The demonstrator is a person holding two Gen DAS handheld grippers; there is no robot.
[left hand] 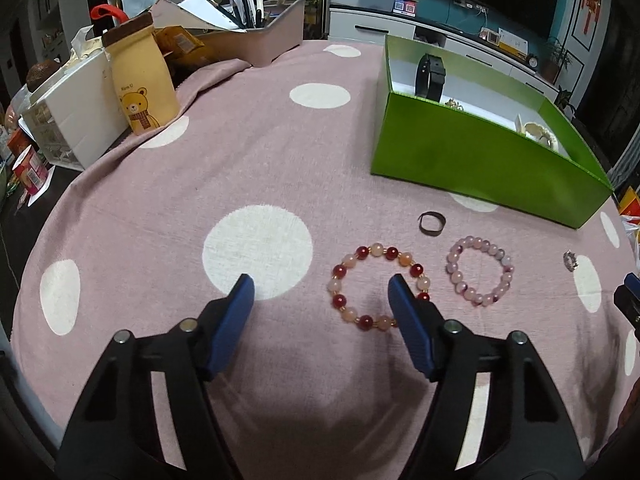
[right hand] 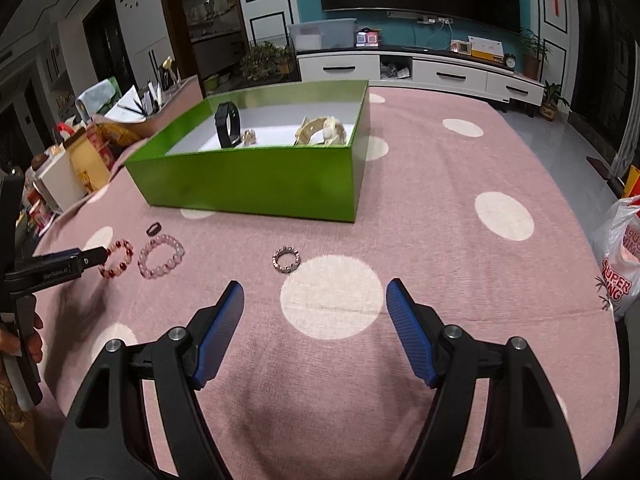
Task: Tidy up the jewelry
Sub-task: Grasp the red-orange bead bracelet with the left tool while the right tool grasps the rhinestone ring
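A red-and-peach bead bracelet lies on the pink dotted cloth, just beyond my open left gripper, whose right finger covers its right side. A pale pink bead bracelet lies to its right, a dark ring behind, and a small beaded ring far right. The green box holds a black band and cream jewelry. My right gripper is open and empty, with the beaded ring just beyond its left finger. The red bracelet and the pink bracelet show at left.
A bear-print pouch, white drawer unit and pen organiser crowd the far left edge. A plastic shopping bag hangs off the right edge. The left gripper shows in the right wrist view.
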